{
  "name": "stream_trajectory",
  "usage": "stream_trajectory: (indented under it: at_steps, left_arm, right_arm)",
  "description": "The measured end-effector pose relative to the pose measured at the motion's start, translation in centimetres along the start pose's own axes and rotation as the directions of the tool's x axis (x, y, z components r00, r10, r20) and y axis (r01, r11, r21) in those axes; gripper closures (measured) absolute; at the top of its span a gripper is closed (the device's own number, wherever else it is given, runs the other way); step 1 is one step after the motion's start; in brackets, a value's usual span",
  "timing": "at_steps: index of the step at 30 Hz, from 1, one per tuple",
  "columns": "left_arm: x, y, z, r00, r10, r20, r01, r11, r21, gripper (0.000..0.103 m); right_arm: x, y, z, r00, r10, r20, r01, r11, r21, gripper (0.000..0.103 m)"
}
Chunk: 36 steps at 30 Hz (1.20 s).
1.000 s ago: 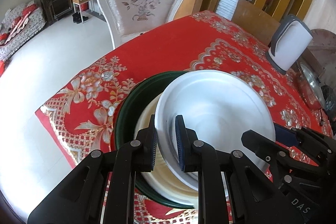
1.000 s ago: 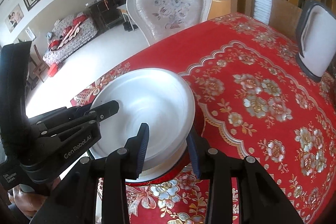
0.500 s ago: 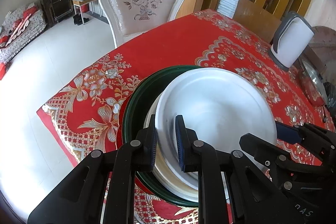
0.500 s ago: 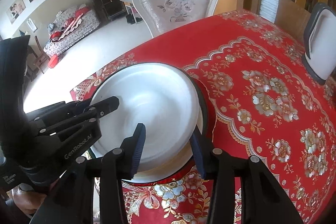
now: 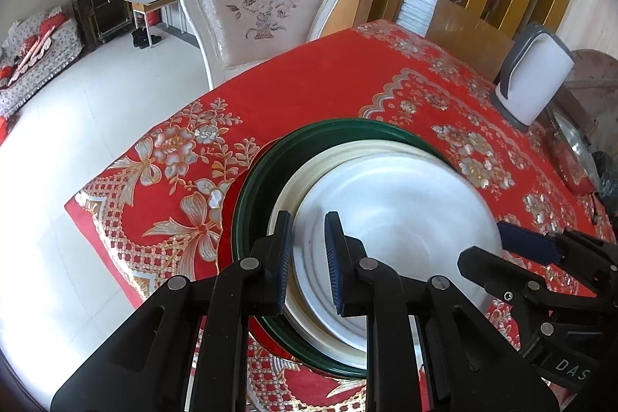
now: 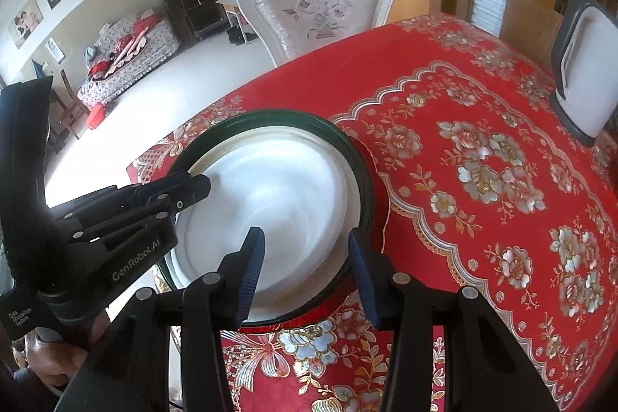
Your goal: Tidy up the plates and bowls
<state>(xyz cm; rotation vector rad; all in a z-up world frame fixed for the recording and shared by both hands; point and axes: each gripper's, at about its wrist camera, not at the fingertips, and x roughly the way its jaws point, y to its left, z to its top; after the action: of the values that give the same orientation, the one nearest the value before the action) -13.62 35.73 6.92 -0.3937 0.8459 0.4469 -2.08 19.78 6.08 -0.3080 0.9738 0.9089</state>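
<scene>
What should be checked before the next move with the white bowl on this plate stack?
1. Left gripper grips the bowl rim: ok, pads are shut on it.
2. Right gripper has let go: ok, its jaws have just been opening; the rim lies between them, pads clear.
3. Bowl is over the stack: ok, inside the cream plate and green plate.
4. Bowl is centred: not ok, the cream rim shows mostly on one side.
5. Bowl rests flat: cannot tell.
6. Jug is out of the way: ok, far across the table.
</scene>
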Motion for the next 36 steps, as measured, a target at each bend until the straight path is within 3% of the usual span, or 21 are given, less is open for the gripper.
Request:
stream_trajectory:
  at_steps: [6, 7, 8, 10, 11, 15, 19, 28, 36]
  left_arm:
    - [-2.0, 0.0, -0.4, 0.994, -0.005, 0.105, 0.007, 1.0, -0.013, 0.085]
    - [-2.5, -0.1, -0.5, 0.993, -0.007, 0.12, 0.009, 1.0, -0.009, 0.077]
    - [-3.1, -0.4, -0.8, 0.99, -0.002, 0.138, 0.002, 1.0, 0.0, 0.059]
    - [-4.3, -1.0, -1.4, 0.982, 0.025, 0.188, -0.03, 0.999, 0.022, 0.033]
    - [-4.9, -1.2, -1.7, 0.976, 0.032, 0.216, -0.038, 0.999, 0.026, 0.032]
    - [-7.0, -1.9, -2.9, 0.953, -0.011, 0.304, 0.001, 0.999, 0.033, 0.032]
    - [-7.4, -2.6, -3.4, 0.952, 0.004, 0.307, -0.02, 0.999, 0.05, 0.032]
    - [-7.0, -2.2, -4.3, 0.956, 0.042, 0.29, -0.053, 0.998, 0.031, 0.032]
    - [-7.3, -2.2, -4.5, 0.953, 0.054, 0.299, -0.068, 0.997, 0.036, 0.032]
  right_arm:
    - [-1.9, -1.0, -0.8, 0.997, 0.04, 0.065, -0.044, 0.997, 0.063, 0.058]
    - [-2.3, -1.1, -1.0, 0.996, 0.042, 0.081, -0.048, 0.996, 0.07, 0.058]
    - [-2.9, -1.2, -1.3, 0.994, 0.043, 0.102, -0.051, 0.996, 0.079, 0.055]
    - [-3.7, -1.3, -1.8, 0.99, 0.026, 0.137, -0.04, 0.995, 0.095, 0.044]
    - [-4.1, -1.3, -2.2, 0.987, 0.01, 0.159, -0.026, 0.995, 0.101, 0.039]
    - [-4.6, -1.0, -3.8, 0.967, -0.123, 0.223, 0.099, 0.988, 0.115, 0.034]
    - [-4.0, -1.1, -4.5, 0.971, -0.096, 0.219, 0.067, 0.988, 0.137, 0.034]
    - [-4.5, -0.8, -5.1, 0.956, -0.132, 0.262, 0.096, 0.985, 0.146, 0.033]
    - [-3.9, -0.9, -4.6, 0.959, -0.134, 0.251, 0.101, 0.985, 0.139, 0.032]
